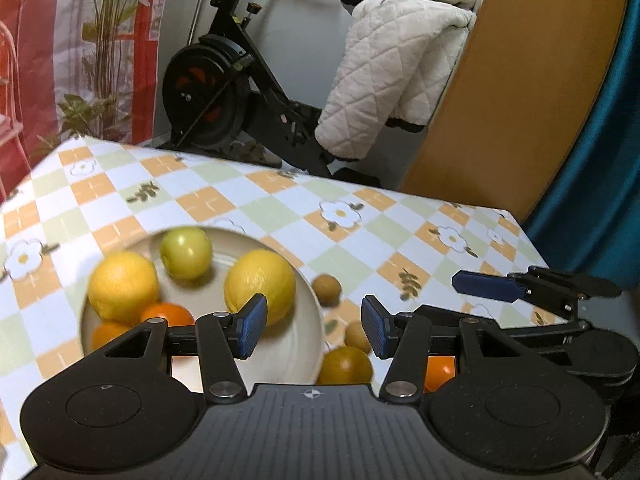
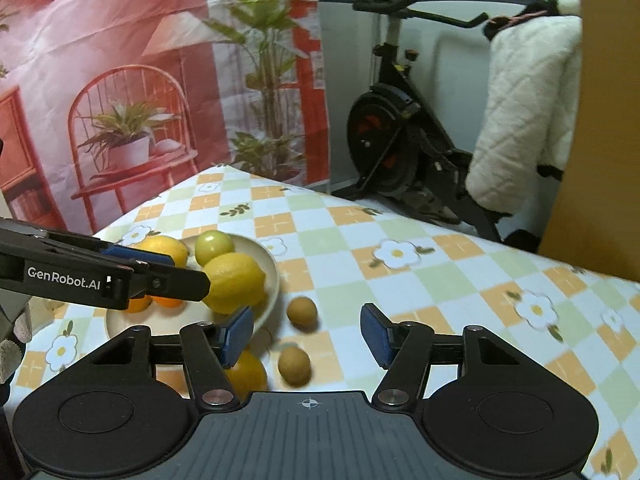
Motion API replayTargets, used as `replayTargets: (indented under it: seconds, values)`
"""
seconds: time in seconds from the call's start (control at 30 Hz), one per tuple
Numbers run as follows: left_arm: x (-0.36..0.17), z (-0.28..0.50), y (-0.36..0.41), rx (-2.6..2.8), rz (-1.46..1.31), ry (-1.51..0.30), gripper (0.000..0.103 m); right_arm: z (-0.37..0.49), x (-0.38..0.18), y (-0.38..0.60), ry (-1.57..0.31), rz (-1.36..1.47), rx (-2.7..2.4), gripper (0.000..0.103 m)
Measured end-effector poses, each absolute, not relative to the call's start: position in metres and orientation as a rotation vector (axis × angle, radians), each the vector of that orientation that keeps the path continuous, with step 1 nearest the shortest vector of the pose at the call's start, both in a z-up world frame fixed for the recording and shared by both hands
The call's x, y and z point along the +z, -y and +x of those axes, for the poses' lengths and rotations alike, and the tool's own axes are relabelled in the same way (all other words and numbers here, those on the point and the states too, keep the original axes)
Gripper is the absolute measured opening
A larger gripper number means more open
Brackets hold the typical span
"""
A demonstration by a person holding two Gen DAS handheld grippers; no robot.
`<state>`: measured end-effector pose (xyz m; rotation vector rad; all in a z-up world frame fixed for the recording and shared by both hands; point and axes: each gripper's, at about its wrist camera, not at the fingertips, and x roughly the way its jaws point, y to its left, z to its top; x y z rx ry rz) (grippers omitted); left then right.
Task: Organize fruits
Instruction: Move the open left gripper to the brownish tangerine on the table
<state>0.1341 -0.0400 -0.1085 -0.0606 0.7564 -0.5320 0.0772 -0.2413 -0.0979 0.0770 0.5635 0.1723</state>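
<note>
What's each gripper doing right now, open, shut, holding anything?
Left gripper: open, nothing between its blue pads.
Right gripper: open, empty.

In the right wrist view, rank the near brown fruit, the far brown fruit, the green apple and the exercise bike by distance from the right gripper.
From the right gripper, jaws empty:
1. Near brown fruit, on the cloth just beyond the fingertips.
2. Far brown fruit, on the cloth beside the plate.
3. Green apple, at the plate's far side.
4. Exercise bike, on the floor past the table.
</note>
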Motion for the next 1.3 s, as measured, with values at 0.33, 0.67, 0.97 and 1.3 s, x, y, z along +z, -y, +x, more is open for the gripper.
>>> replayTargets:
  seconds: [0.33, 0.67, 0.97, 1.3]
  values:
    - [-0.119, 0.127, 0.041, -0.551, -0.055, -0.807, 0.053, 0.066, -0.119, 0.224, -0.589, 0.114, 0.22, 0.049]
    - [-0.124, 0.128, 0.039, -0.547, -0.063, -0.827, 0.046, 0.079, -0.132, 0.2, -0.649, 0.066, 0.284, 0.044]
    - [-0.13, 0.132, 0.038, -0.541, -0.071, -0.845, 0.046, 0.096, -0.146, 0.194, -0.708, 0.075, 0.291, 0.044]
    - [-0.134, 0.132, 0.043, -0.576, -0.064, -0.865, 0.046, 0.097, -0.152, 0.196, -0.717, 0.102, 0.291, 0.04]
